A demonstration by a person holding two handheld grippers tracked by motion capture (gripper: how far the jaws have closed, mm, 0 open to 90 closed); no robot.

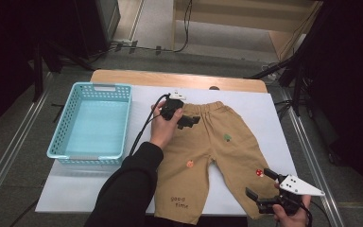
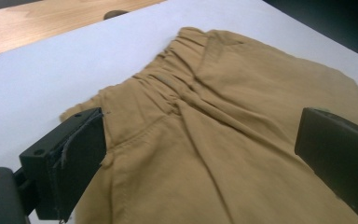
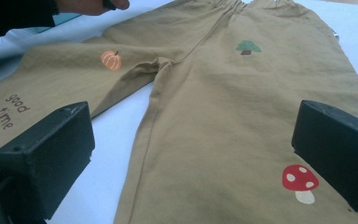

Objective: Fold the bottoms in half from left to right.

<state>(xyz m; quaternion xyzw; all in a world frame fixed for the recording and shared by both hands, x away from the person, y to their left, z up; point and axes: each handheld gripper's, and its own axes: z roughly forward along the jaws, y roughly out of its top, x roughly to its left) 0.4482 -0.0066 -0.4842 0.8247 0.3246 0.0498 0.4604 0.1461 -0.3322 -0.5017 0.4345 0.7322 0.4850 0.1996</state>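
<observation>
Tan child's trousers (image 1: 217,146) lie flat on a white sheet (image 1: 250,97), waistband at the far end. They carry a tree (image 3: 248,46), a pumpkin (image 3: 111,60), a mushroom (image 3: 299,178) and the words "good time" (image 1: 179,202). My left gripper (image 1: 189,122) hovers open at the left end of the waistband (image 2: 168,84), its jaws spread wide over the fabric (image 2: 223,140). My right gripper (image 1: 260,183) is open low over the right leg near its hem, and the mushroom sits by its right jaw. Neither holds anything.
A light blue plastic basket (image 1: 125,127) stands on the sheet to the left of the trousers. A strip of wooden tabletop (image 1: 170,78) shows beyond the sheet. Cables trail across the floor behind the table, and dark stands flank it.
</observation>
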